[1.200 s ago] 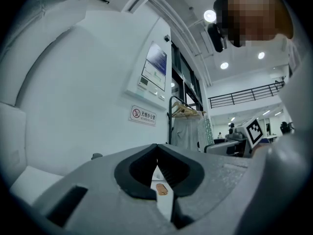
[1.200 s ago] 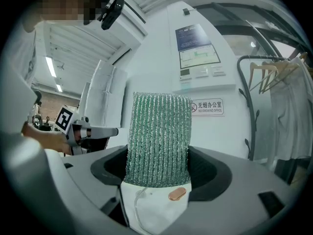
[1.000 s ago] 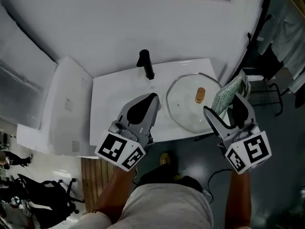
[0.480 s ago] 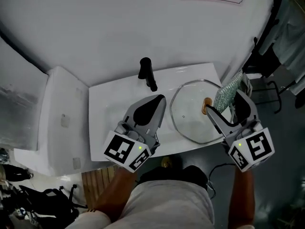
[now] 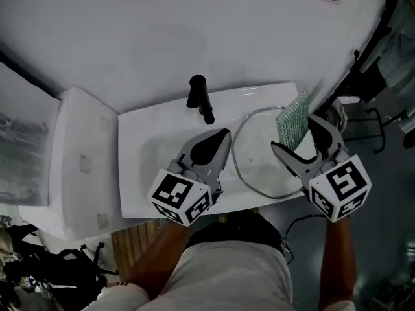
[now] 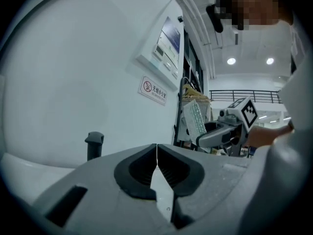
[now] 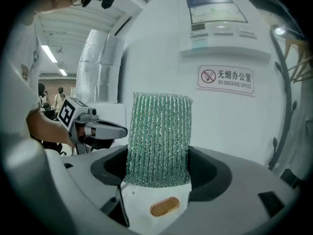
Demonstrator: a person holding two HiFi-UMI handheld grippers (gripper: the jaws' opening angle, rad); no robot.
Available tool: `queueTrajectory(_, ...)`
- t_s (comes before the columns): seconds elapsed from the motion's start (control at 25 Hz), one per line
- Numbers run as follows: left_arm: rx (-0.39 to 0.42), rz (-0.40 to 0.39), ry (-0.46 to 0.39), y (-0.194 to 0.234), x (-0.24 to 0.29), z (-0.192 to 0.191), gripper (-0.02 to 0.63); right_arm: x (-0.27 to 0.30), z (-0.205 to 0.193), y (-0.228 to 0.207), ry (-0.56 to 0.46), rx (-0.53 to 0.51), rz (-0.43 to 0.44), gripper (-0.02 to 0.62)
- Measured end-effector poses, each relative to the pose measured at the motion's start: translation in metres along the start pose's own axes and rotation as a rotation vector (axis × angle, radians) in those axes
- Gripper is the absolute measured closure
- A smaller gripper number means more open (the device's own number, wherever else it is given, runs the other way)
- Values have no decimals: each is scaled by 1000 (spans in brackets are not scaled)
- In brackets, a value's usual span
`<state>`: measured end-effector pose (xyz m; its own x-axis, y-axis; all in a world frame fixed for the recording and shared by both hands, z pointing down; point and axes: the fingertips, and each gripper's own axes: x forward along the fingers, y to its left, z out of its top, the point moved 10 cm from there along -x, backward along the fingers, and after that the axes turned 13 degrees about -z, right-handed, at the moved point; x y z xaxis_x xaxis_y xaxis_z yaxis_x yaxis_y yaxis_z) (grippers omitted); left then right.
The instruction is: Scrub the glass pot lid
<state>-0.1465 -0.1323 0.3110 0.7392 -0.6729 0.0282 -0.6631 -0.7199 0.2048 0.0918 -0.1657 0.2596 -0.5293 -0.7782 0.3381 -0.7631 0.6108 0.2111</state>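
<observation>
Approach before scrubbing: right gripper (image 5: pixel 297 135) clamps green mesh scouring pad (image 5: pixel 292 123) over glass pot lid (image 5: pixel 262 170); left gripper (image 5: pixel 222 135) closed, empty; next, lower pad flat onto the glass.

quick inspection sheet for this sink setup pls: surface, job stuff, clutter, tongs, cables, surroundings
surface: white basin, with a black tap at its back edge
job's things: glass pot lid lying at the basin's right end; green scrub pad held above it
clutter: nothing seen
grippers: left tongs shut and empty, over the basin; right tongs shut on the scrub pad
cables: thin dark cable on the floor by the basin's front
surroundings: white wall, no-smoking sign
</observation>
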Motion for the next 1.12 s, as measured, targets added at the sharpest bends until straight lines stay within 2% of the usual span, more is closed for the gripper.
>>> queueTrajectory(0.32, -106, 80, 105, 6, 13, -35, 588, 45, -6, -6, 211, -149, 187, 247)
queueTrajectory(0.64, -233, 131, 198, 23, 21, -72, 584, 92, -17, -5, 381, -291, 285, 247)
queueTrajectory(0.68, -254, 132, 207, 25, 22, -76, 577, 99, -18, -4, 403, -320, 298, 247)
queueTrajectory(0.76, -296, 131, 224, 30, 25, -86, 514, 114, -21, -1, 455, -385, 334, 247)
queueTrajectory(0.96, -421, 130, 249, 42, 26, -108, 450, 150, -34, 13, 595, -555, 440, 247)
queueTrajectory(1.12, -508, 111, 278, 47, 28, -124, 409, 169, -45, 19, 669, -639, 484, 247)
